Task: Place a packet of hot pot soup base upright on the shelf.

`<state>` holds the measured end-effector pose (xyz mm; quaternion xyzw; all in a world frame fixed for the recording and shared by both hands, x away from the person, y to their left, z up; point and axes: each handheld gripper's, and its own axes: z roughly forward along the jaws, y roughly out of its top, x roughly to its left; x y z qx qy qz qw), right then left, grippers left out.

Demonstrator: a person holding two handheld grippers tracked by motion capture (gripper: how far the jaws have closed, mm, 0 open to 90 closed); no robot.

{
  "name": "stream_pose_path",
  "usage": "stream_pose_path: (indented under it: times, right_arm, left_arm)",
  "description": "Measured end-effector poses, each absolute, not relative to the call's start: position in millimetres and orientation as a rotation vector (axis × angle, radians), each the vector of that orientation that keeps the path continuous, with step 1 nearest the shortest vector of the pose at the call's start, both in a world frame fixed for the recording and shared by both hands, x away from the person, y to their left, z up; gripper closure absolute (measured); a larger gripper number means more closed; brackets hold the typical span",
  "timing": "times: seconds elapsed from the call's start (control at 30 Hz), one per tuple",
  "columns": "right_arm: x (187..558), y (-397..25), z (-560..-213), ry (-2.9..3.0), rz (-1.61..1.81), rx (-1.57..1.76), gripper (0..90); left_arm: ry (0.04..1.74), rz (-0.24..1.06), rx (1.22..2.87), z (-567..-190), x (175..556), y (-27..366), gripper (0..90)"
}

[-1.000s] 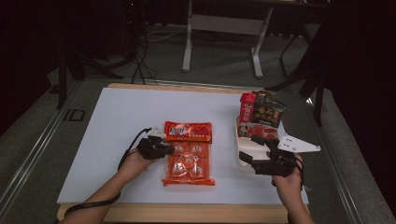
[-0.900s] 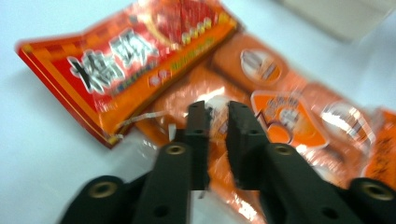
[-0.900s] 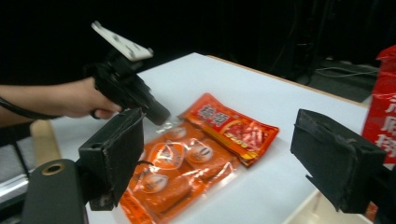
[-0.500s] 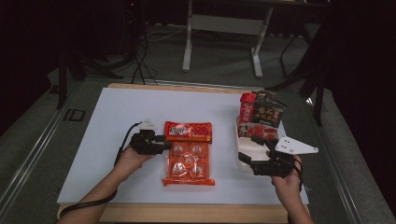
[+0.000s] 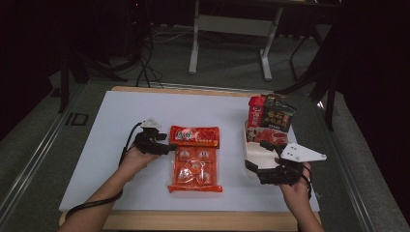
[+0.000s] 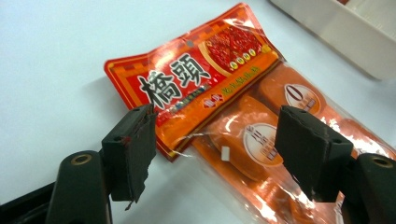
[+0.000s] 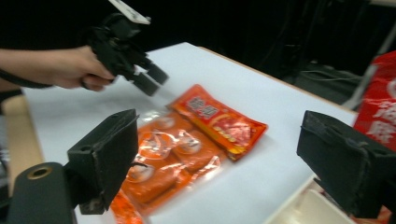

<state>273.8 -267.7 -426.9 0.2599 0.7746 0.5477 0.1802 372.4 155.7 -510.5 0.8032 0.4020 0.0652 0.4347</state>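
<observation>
The left claw (image 5: 162, 145) is wide apart and sits right at the left edge of the snack pack (image 5: 195, 158), near where the red label meets the see-through part. The pack lies flat in the middle of the white counter (image 5: 96, 145). The right claw (image 5: 263, 169) is wide apart too and holds nothing — it hangs near the white tray (image 5: 256, 150) on the right side, well apart from the pack.

What could go wrong? The pack is thin and lies flat, so the pads (image 6: 133, 151) may slide over the edge and just push it along the smooth counter. The wrap looks shiny and slippery, so a weak pinch on a corner might let it slip out. A pinch on the loose film alone could make the heavy end droop and swing. A hard squeeze might squash the soft round pieces inside.

The pack is a long bag — a red and orange printed label (image 6: 187, 88) at the top, clear crinkly plastic below with round orange pieces in rows. The tray is stiff and pale, with tall bright packets (image 5: 270, 118) standing in its far end. The pads are black, blocky and a bit chipped.
</observation>
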Motion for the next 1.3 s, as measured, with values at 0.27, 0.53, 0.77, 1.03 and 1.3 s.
stream_pose_path:
  times: [0.27,0.53,0.77,1.03,1.3]
  right_arm:
    - [270.4,-263.9,-425.8,2.176,1.537,0.735,10.1]
    - [270.4,-258.2,-429.2,2.218,1.51,0.712,10.2]
    - [269.9,-257.1,-430.0,2.226,1.504,0.707,10.4]
    - [269.2,-257.6,-429.4,2.225,1.509,0.698,10.5]
    - [269.7,-257.0,-429.7,2.238,1.518,0.697,12.7]
  left_arm:
    - [1.059,0.169,1.998,-518.6,393.2,165.3,28.9]
    - [1.095,0.131,2.005,-534.0,411.8,167.9,32.8]
    - [1.099,0.091,2.021,-543.4,422.5,160.8,35.9]
    - [1.08,0.038,2.048,-549.0,429.6,149.6,48.3]
    - [1.065,-0.007,2.042,-550.7,433.2,140.3,64.2]
